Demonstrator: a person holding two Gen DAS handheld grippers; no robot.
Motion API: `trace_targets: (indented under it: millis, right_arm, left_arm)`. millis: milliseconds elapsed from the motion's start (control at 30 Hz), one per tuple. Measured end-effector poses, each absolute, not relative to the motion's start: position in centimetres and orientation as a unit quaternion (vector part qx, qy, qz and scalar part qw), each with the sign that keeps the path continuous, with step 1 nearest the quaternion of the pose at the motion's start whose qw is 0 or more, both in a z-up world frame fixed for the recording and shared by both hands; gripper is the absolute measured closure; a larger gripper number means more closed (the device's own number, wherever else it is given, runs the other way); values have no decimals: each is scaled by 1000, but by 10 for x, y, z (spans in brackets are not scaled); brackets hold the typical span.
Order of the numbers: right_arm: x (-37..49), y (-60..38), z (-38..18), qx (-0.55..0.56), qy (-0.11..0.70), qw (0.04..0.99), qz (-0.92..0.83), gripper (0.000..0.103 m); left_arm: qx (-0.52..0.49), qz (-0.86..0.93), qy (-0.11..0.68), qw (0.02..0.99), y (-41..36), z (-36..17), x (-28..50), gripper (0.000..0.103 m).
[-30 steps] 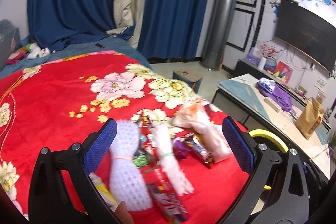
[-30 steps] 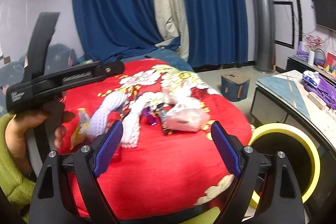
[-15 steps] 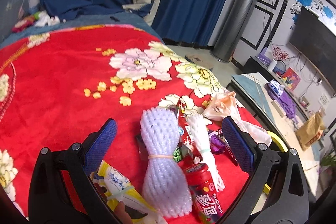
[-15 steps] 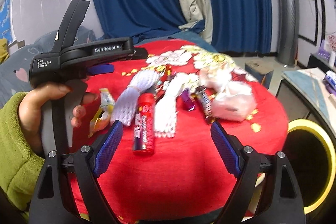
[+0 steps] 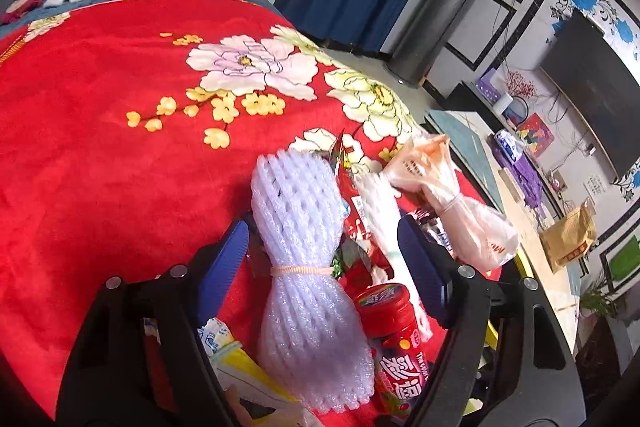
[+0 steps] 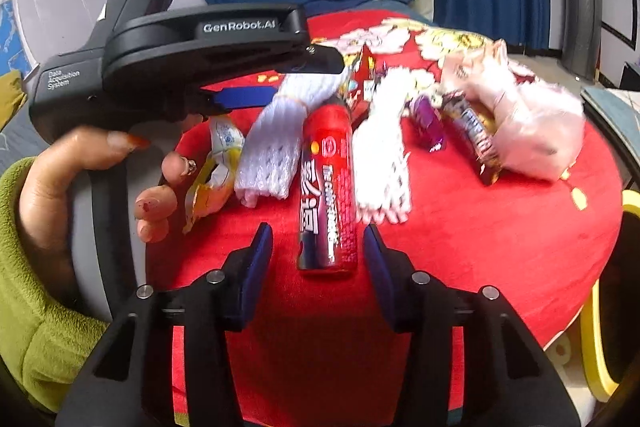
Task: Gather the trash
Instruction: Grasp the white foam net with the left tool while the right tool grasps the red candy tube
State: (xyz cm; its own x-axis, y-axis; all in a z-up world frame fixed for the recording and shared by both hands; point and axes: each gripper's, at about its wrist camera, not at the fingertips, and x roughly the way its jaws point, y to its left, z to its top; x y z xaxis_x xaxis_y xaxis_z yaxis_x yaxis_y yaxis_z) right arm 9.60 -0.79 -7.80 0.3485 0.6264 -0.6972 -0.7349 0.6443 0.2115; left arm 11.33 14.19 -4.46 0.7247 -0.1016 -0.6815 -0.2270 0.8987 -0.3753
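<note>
Trash lies in a row on the red flowered blanket [image 5: 100,155]. A white foam net bundle [image 5: 304,267] tied with a band lies between the fingers of my open left gripper [image 5: 324,247], not gripped. A red candy bottle [image 6: 326,187] lies on its side; my open right gripper [image 6: 318,247] straddles its near end without touching. The bottle also shows in the left wrist view [image 5: 394,343]. Beside them lie a second foam net [image 6: 384,147], a yellow wrapper [image 6: 212,167], a purple wrapper [image 6: 426,121], a candy bar [image 6: 476,139] and a knotted plastic bag [image 6: 528,115].
A yellow-rimmed bin [image 6: 604,307] stands at the right below the bed edge. The left hand-held device [image 6: 180,59] and the person's hand [image 6: 92,179] fill the left of the right wrist view. A low table [image 5: 532,219] with a brown paper bag [image 5: 568,239] stands beyond.
Both grippers moved in closer over the trash and their jaws narrowed. The left one now brackets the foam net bundle; the right one reached the red bottle's end.
</note>
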Motion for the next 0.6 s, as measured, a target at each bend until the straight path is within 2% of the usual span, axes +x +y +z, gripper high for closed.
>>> trace_targets:
  millis: [133, 200, 333, 400, 600]
  right_arm:
    - [98, -8, -84, -63, 402, 814, 413, 71]
    - [101, -11, -85, -55, 407, 813, 411, 74]
    - [101, -17, -84, -47, 408, 814, 410, 74]
    - [99, -20, -82, -46, 405, 817, 408, 74]
    - [94, -38, -73, -43, 391, 827, 402, 74]
  left_arm:
    - [-224, 37, 373, 900, 143, -48, 115, 43]
    - [-223, 39, 376, 899, 143, -49, 115, 51]
    - [-221, 37, 380, 897, 143, -50, 115, 62]
    - [-222, 35, 380, 897, 143, -50, 115, 71]
    - [-225, 32, 374, 899, 144, -45, 113, 79]
